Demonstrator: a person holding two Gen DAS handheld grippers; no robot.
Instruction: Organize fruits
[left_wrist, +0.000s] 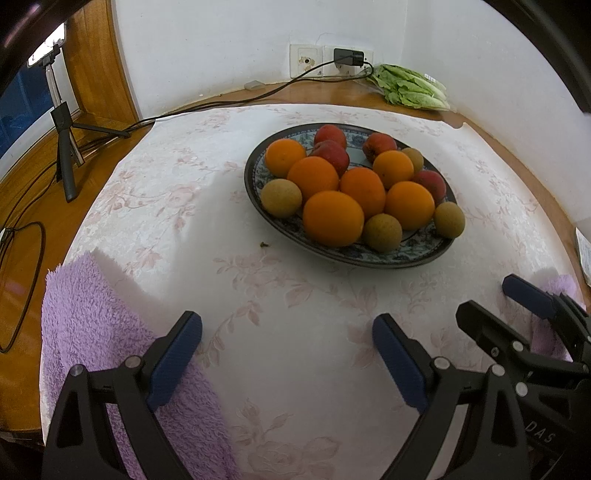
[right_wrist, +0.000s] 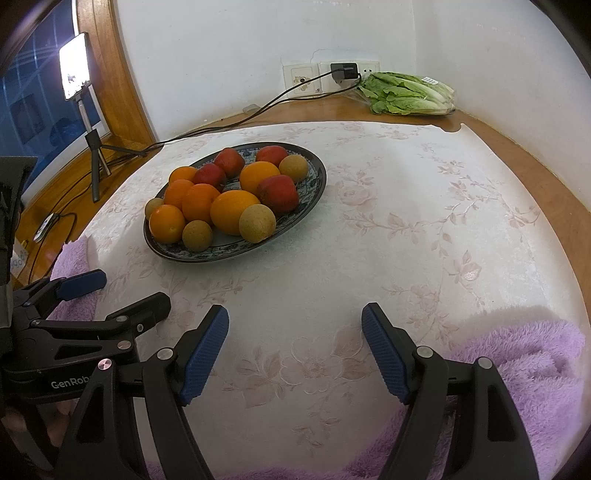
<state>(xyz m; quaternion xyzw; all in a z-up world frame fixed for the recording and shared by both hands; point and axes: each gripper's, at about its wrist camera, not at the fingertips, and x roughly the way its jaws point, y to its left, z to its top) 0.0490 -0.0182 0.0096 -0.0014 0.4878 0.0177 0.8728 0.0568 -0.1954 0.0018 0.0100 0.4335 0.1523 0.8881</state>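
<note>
Both our left claw (left_wrist: 288, 354) and right claw (right_wrist: 295, 350) gape empty at the worktop's (left_wrist: 295, 295) near edge; mixed fruits (left_wrist: 354, 188) fill the plate (left_wrist: 424, 254), sorted or not.

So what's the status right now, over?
Both tongs, left and right, open, empty. Fruit all on the plate. Path clear, towel alongside.

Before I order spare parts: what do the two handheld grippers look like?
Both look alike: the left gripper and right gripper have black plastic frames, angular arms with cut-out openings, silver round rivets at the joints, and two fingers faced with dark blue ribbed pads. White lettering reading "GenRob", cut off by another part, shows on the left gripper's body. No cables or sleeves are visible.
</note>
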